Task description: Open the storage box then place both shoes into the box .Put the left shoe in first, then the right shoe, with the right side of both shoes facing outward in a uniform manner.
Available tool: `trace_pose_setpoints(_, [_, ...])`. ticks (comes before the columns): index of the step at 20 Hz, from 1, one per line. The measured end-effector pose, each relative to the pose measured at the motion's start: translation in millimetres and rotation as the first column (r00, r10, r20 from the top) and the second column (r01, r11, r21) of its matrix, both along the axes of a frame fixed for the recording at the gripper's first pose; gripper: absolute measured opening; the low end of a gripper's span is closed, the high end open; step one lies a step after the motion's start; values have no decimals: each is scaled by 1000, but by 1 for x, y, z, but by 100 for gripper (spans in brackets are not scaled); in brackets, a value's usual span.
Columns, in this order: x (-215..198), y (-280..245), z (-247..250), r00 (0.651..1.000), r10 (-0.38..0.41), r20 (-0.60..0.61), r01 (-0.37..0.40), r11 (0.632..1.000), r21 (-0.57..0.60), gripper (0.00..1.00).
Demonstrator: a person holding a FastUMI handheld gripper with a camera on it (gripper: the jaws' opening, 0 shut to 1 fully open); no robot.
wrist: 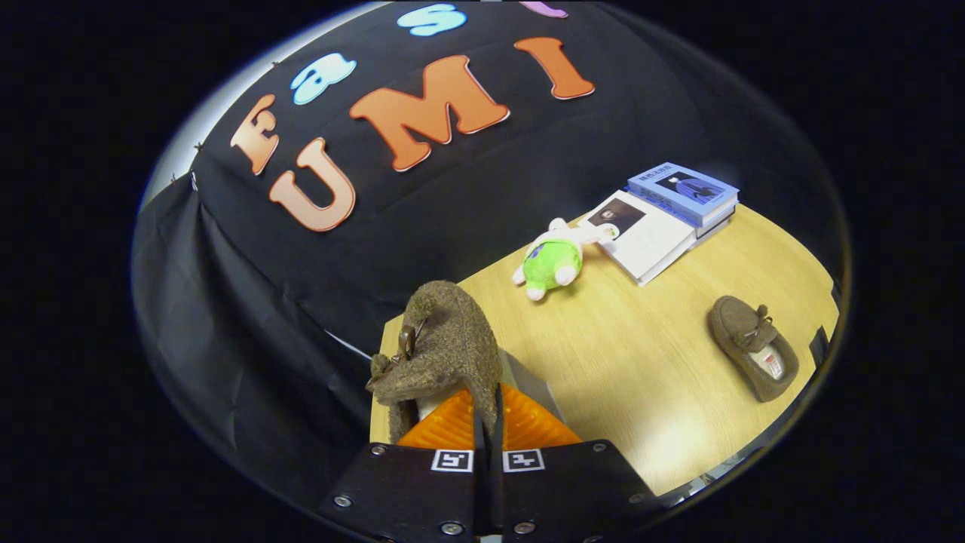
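Note:
My gripper [488,422] is shut on the edge of a brown felt shoe [445,347], which hangs tilted above the table's left end, toe pointing away from me. Its opening faces left, and a small bow shows on its upper. The thin shoe wall is pinched between both fingers. A second brown shoe [754,356] lies on the wooden table [648,362] far to the right, sole down, with a white label inside. A pale grey surface [530,381] peeks out just right of the held shoe; I cannot tell what it is.
A green and white plush toy [556,260] lies beyond the fingers near the wall. To its right is a white book [647,234], with a stack of blue-covered books [684,193] behind it. Black cloth hangs behind and left of the table.

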State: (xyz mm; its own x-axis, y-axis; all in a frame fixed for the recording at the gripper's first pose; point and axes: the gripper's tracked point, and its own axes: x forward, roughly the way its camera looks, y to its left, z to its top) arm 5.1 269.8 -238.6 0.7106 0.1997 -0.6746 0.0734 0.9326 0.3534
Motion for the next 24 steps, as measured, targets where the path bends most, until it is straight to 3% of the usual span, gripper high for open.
trace_pose_setpoints(8, [-25,63,-70,986,83,-142,-90,995,-38,0])
trace_pose_setpoints(15, [-42,81,-109,972,96,-213,-116,990,-80,0])
trace_pose_setpoints(17, [-53,84,-126,954,93,-284,-123,988,-92,4])
trace_pose_setpoints(18, [-53,83,-130,952,92,-293,-126,987,-101,8])
trace_pose_setpoints(23, [-51,80,-111,960,118,-255,-154,980,-128,99])
trace_pose_setpoints(24, [-48,78,-106,963,120,-241,-154,980,-128,99])
